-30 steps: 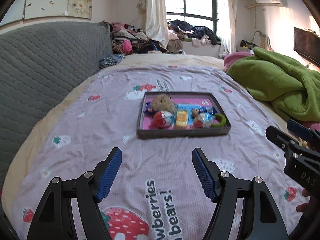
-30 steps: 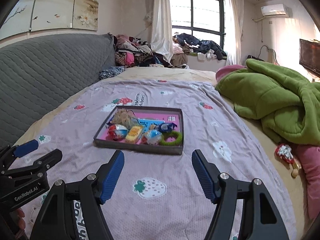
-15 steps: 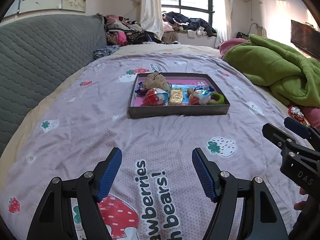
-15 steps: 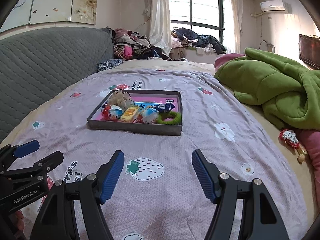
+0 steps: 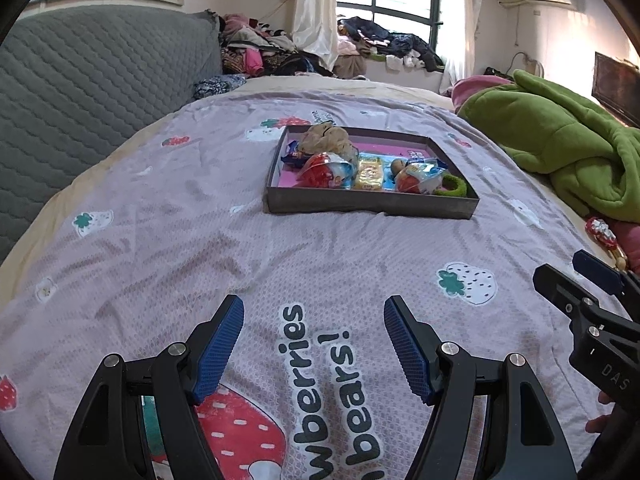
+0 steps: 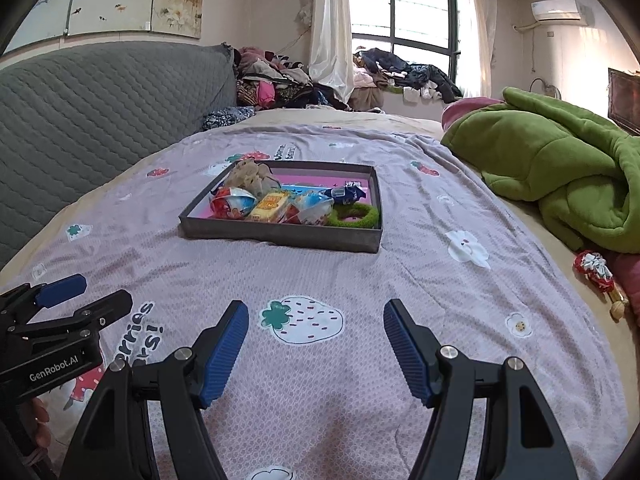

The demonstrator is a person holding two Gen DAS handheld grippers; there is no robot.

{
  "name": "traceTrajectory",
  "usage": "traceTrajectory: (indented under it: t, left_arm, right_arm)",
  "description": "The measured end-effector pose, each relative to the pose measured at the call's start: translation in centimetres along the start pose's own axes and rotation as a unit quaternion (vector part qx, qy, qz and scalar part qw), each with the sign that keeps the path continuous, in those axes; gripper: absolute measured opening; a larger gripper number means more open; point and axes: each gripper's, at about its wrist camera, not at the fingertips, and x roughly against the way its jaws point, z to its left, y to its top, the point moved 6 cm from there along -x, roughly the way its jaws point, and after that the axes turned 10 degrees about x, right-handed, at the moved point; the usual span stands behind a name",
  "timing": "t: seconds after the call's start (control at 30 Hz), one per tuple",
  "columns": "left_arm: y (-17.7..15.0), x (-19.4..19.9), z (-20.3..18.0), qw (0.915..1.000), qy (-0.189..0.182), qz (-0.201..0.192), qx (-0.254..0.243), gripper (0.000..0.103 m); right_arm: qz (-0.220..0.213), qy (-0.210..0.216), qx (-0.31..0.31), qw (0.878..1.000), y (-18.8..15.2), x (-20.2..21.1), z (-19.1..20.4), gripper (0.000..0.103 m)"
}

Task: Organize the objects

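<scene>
Blue-padded left gripper (image 5: 314,344), jaws wide and holding nothing, is hovering over the bedspread (image 5: 160,240); the tray (image 5: 372,202) of snacks near the middle is looming larger than a second ago, suggesting an approach. Right gripper (image 6: 316,346) is likewise gaping, empty. Items overlapping inside the tray are hard to separate.

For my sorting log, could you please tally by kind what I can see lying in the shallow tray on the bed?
Red-and-white egg-shaped packets: 2
Yellow snack packet: 1
Blue wrapped sweets: 2
Green fuzzy ring: 1
Beige fluffy item: 1
Total: 7 visible in the tray; anything hidden underneath is uncounted.
</scene>
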Motion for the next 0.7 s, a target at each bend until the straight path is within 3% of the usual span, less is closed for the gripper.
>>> traceTrajectory:
  t: [0.7]
  left_arm:
    - [-0.5,-1.6,1.1,0.9999,0.011,-0.010,0.000,0.074]
  right_arm:
    - [-0.001,-0.007,-0.003,1.000,-1.4,-1.3,-0.1,0.070]
